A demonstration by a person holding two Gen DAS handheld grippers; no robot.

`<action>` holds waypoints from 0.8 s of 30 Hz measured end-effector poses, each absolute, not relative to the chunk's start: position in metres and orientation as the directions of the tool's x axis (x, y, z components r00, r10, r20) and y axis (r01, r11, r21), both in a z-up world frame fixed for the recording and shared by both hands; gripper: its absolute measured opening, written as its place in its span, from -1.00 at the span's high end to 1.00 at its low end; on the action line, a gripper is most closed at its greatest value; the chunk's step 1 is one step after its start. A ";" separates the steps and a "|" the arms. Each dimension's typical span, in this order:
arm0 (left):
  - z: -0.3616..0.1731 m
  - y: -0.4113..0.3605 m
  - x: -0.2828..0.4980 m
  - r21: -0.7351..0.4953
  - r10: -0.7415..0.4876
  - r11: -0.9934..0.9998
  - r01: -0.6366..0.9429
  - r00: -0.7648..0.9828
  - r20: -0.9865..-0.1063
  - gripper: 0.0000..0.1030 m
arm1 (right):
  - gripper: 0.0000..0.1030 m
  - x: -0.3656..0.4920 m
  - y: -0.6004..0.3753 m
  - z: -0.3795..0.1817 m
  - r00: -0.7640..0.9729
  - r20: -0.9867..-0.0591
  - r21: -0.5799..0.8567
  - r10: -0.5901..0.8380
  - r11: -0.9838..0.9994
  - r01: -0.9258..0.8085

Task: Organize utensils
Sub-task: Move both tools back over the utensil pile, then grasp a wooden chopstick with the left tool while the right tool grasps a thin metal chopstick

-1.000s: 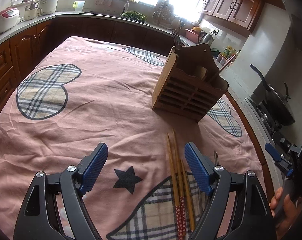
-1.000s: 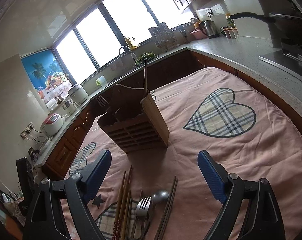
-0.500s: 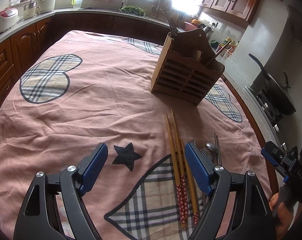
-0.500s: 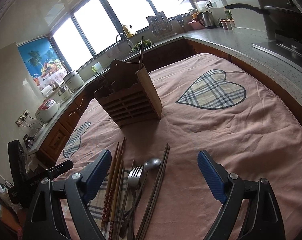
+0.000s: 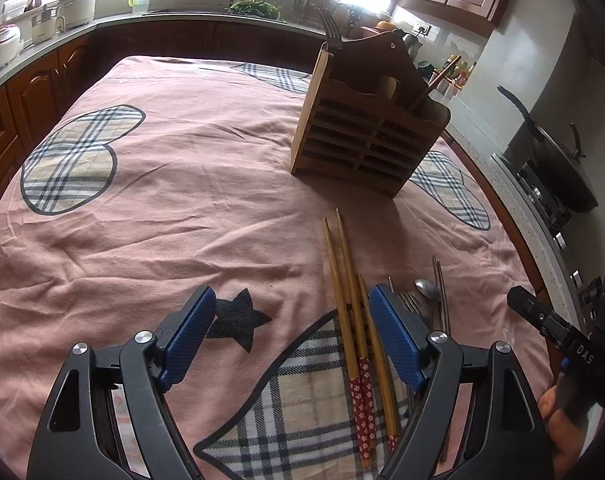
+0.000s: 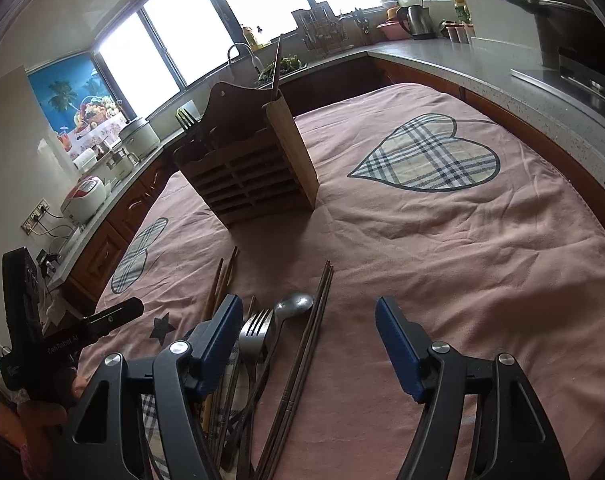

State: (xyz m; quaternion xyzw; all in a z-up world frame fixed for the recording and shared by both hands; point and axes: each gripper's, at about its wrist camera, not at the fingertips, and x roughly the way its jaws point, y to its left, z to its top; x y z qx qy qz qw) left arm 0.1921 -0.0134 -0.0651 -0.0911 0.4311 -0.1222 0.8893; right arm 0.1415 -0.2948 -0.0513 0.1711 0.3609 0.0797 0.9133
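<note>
A wooden utensil holder (image 5: 366,136) (image 6: 254,168) stands upright on the pink cloth, with a fork (image 5: 330,28) and one chopstick (image 5: 438,80) sticking out of it. My left gripper (image 5: 290,304) is open low over the cloth. Bamboo chopsticks with red flowered ends (image 5: 350,320) lie just inside its right finger. My right gripper (image 6: 308,312) has its jaws closing over a steel fork (image 6: 256,328), a spoon (image 6: 294,304) and a dark chopstick pair (image 6: 310,328). All three lie flat between the pads, untouched.
The pink cloth (image 5: 182,208) with plaid hearts covers the table. Kitchen counters ring it, with a wok (image 5: 554,160) on the stove at the right and a rice cooker (image 6: 84,196) at the left. A hand (image 5: 558,408) holds the other gripper at the frame edge.
Both grippers have come down and closer to the utensils on the cloth. The right gripper's jaws have narrowed around the fork, spoon and dark chopsticks.
</note>
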 end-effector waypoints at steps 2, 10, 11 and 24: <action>-0.067 -0.016 0.195 -0.263 -0.295 0.954 0.142 0.591 -0.751 -0.57 | -0.21 0.144 -0.295 -0.054 0.719 -0.642 0.367 0.267 0.930 -0.018; -0.080 -0.026 0.211 -0.226 -0.268 0.963 0.145 0.558 -0.785 -0.44 | 0.40 0.163 -0.285 -0.078 0.641 -0.724 0.321 0.253 0.947 -0.011; -0.082 -0.028 0.214 -0.224 -0.267 0.964 0.146 0.551 -0.791 -0.40 | 0.45 0.166 -0.283 -0.082 0.629 -0.735 0.315 0.252 0.949 -0.011; -0.102 -0.061 0.252 -0.175 -0.254 0.963 0.203 0.483 -0.838 -0.01 | 0.84 0.186 -0.273 -0.096 0.563 -0.803 0.217 0.193 0.976 -0.025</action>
